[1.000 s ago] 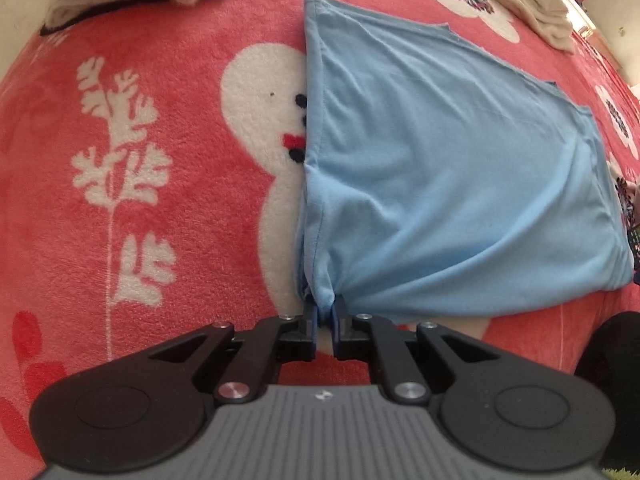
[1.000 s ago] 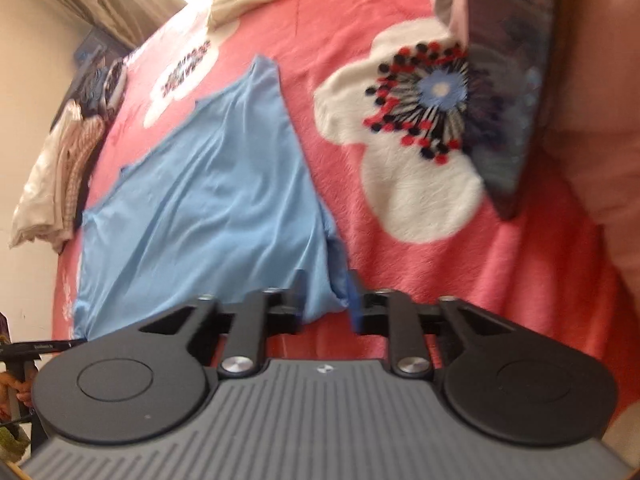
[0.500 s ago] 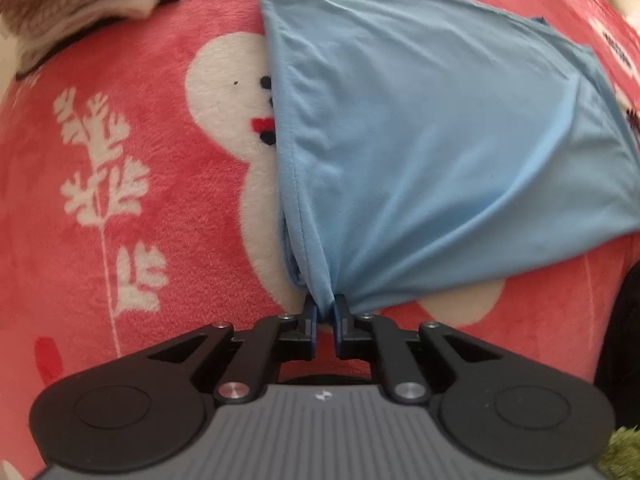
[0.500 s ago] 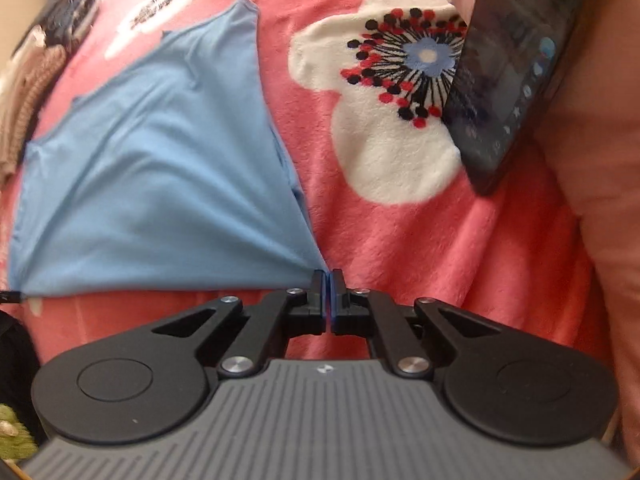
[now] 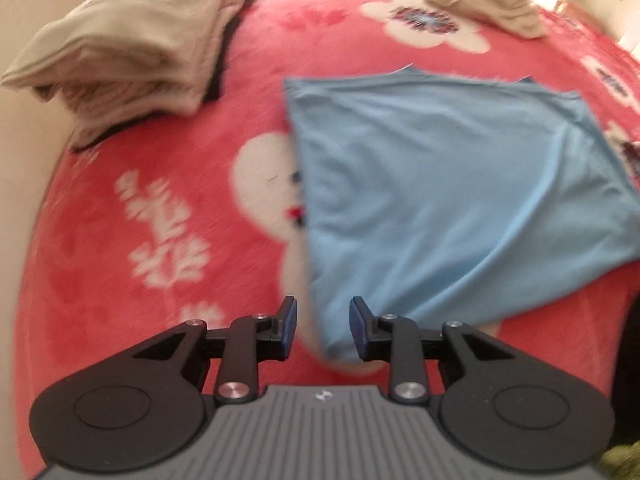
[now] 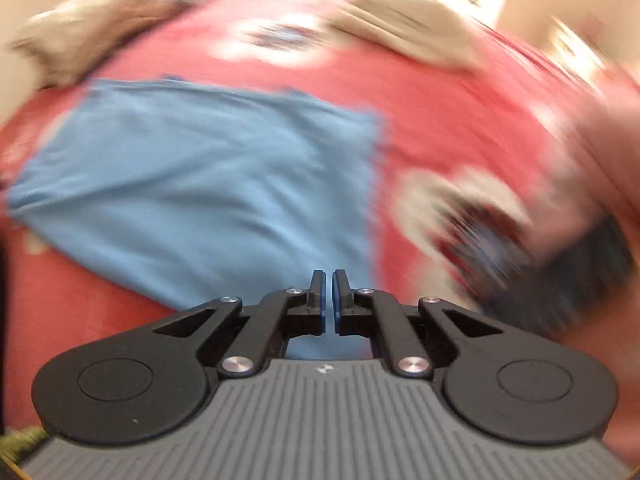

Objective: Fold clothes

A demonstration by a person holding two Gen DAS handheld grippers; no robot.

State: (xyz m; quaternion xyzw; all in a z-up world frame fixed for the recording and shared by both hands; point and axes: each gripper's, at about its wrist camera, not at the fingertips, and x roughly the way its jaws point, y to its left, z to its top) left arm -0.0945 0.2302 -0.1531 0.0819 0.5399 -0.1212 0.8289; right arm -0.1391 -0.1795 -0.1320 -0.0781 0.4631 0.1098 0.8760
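Red fleece floral blanket [image 5: 100, 280] under light-blue cotton garment [image 5: 460, 200]; left gripper [image 5: 322, 326] spread wide at its near corner, right gripper [image 6: 327, 294] nearly clenched, cloth between unclear, likely mid-fold.

**Two matching black-and-grey handheld claws**

The left claw [image 5: 322, 328] and the right claw [image 6: 328, 298] look alike. Each has a grey body with lengthwise ribs and a small white mark at the middle of its front edge. Two round black housings flank the body, each with a recessed disc. Black link arms run forward from them, fastened by silver screws. The fingers [image 5: 288, 326] are black with blue inner pads.
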